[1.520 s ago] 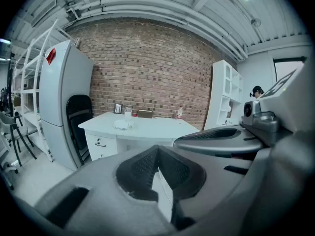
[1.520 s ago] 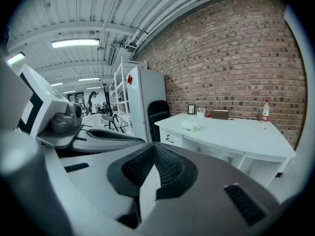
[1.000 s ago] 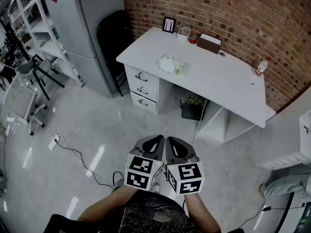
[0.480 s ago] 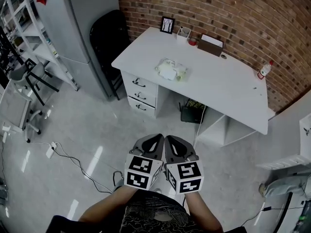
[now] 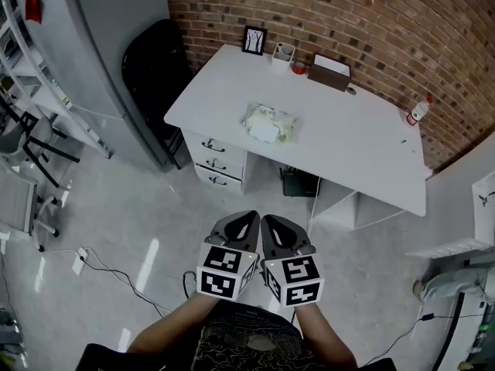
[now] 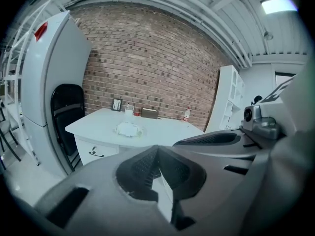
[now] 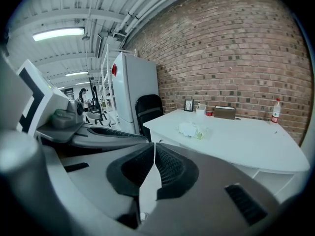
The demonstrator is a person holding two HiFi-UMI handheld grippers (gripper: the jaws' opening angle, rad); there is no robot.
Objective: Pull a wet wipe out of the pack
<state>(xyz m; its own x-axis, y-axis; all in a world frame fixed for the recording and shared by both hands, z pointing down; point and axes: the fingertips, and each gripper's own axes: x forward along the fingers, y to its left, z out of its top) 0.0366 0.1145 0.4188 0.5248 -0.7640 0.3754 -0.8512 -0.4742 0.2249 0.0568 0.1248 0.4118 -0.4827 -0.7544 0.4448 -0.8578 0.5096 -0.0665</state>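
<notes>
Left gripper [image 5: 241,222], right gripper [image 5: 279,224]: grey shells, dark ribbed jaws, black-and-white marker cubes [image 5: 224,273]. Person: black shirt [image 5: 244,345], pale print.

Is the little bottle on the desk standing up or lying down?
Standing up. The bottle stands upright near the back edge of the desk, by the brick wall, cap end on top.

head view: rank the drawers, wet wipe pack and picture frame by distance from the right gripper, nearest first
1. Drawers, at the front left of the desk, on the side facing the right gripper.
2. Wet wipe pack, mid-desk.
3. Picture frame, at the back edge by the brick wall.
</notes>
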